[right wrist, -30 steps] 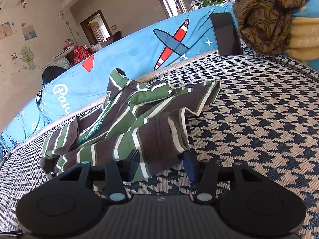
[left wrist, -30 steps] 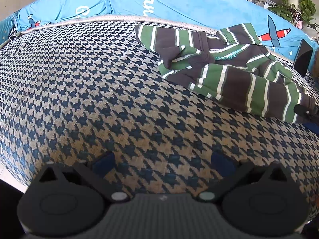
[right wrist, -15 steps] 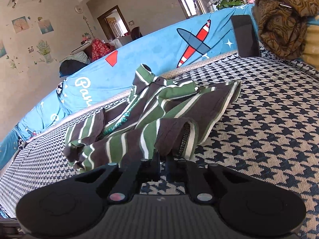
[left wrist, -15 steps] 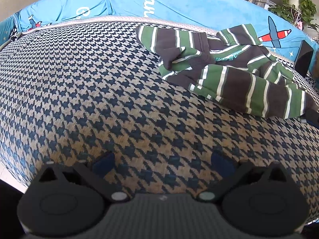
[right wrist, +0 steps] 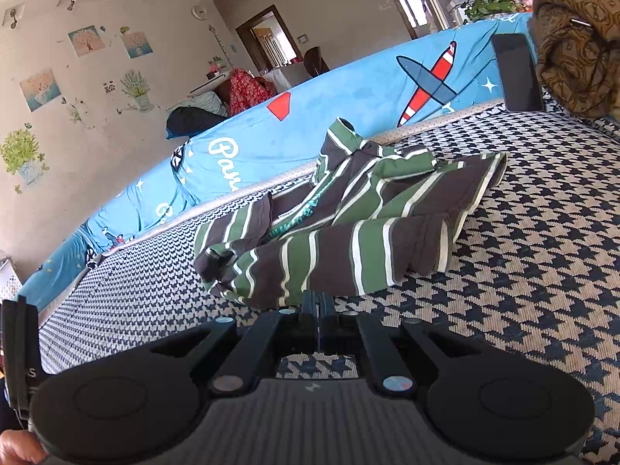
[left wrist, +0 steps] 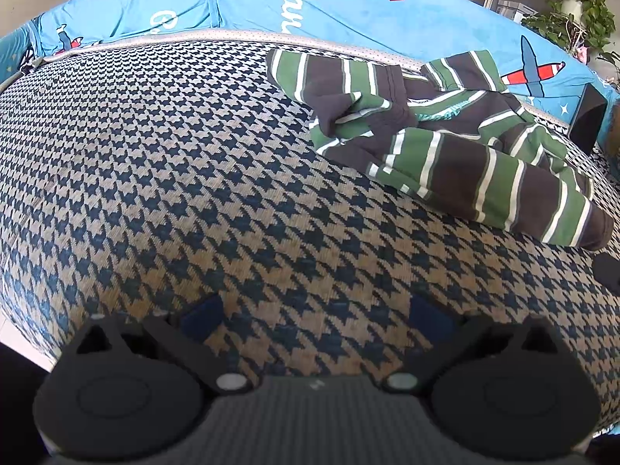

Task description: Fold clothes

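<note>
- Right wrist view: a crumpled green and brown striped shirt (right wrist: 348,224) lies on the houndstooth cover (right wrist: 542,271), below the blue backrest (right wrist: 310,124).
- Right gripper (right wrist: 318,302) is clenched on the shirt's near edge at 6 o'clock.
- A dark phone (right wrist: 517,71) leans on the backrest at 2 o'clock.
- Left gripper (left wrist: 316,317) is released, its fingers spread over bare cover, with the shirt well apart at 2 o'clock.

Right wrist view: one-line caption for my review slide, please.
Right gripper shut on the near edge of a crumpled striped shirt lying on the houndstooth cover.
</note>
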A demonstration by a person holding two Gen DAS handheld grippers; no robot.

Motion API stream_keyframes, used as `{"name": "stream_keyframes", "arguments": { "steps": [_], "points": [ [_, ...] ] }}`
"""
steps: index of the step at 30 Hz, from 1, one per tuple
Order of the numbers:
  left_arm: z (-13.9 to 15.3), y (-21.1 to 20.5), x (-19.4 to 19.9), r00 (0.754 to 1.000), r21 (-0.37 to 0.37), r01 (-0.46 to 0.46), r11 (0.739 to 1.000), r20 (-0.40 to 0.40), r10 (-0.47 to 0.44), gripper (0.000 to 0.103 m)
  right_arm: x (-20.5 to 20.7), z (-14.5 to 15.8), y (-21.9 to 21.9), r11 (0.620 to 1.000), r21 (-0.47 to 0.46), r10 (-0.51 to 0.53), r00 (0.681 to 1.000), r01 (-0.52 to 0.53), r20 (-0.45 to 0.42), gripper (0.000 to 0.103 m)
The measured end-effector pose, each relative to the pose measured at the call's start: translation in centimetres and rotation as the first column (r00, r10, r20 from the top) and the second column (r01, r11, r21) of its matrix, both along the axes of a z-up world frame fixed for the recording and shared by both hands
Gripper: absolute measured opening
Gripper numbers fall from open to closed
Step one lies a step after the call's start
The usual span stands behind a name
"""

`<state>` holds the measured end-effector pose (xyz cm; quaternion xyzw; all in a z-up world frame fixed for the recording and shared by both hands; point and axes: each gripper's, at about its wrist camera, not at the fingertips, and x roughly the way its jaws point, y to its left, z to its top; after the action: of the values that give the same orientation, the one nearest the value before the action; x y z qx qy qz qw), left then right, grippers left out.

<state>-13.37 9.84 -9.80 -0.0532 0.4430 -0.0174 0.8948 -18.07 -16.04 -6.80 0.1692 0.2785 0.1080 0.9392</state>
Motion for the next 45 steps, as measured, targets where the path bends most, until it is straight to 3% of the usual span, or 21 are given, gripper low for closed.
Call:
{"name": "stream_keyframes", "arguments": {
  "steps": [4, 16, 26, 35, 38, 40, 45],
  "points": [
    [0.1, 0.4, 0.0, 1.0, 0.007, -0.017, 1.0, 0.009, 0.017, 0.103, 0.3, -0.5, 2.3, 0.993, -0.099, 0.07, 0.997, -0.068, 0.015, 0.006],
    [-0.1, 3.3, 1.1, 0.993, 0.02, -0.122, 0.992, 0.011, 0.122, 0.103, 3.5, -1.6, 8.2, 0.937, -0.274, 0.228, 0.974, -0.216, 0.013, 0.03],
    [0.1, 3.9, 1.7, 0.99, -0.002, -0.138, 0.99, 0.004, 0.138, 0.103, 7.7, -2.5, 12.1, 0.795, -0.478, 0.404, 0.914, -0.373, -0.042, 0.032],
    [0.1, 3.8, 2.2, 0.991, 0.006, -0.133, 0.991, 0.006, 0.133, 0.103, 9.9, -4.5, 13.7, 0.687, -0.591, 0.478, 0.876, -0.423, -0.071, 0.029],
    [0.1, 4.0, 2.5, 0.991, 0.0, -0.134, 0.991, 0.008, 0.134, 0.103, 10.1, -4.9, 14.3, 0.676, -0.614, 0.473, 0.879, -0.408, -0.063, 0.01],
    [0.2, 4.3, 2.6, 0.99, -0.001, -0.137, 0.991, 0.011, 0.137, 0.103, 10.4, -4.9, 14.6, 0.673, -0.627, 0.46, 0.886, -0.394, -0.063, 0.005],
    [1.1, 5.7, 2.5, 0.978, 0.008, -0.203, 0.979, 0.058, 0.202, 0.103, 11.2, -3.2, 14.7, 0.776, -0.508, 0.401, 0.914, -0.374, -0.061, 0.004]
  ]
}}
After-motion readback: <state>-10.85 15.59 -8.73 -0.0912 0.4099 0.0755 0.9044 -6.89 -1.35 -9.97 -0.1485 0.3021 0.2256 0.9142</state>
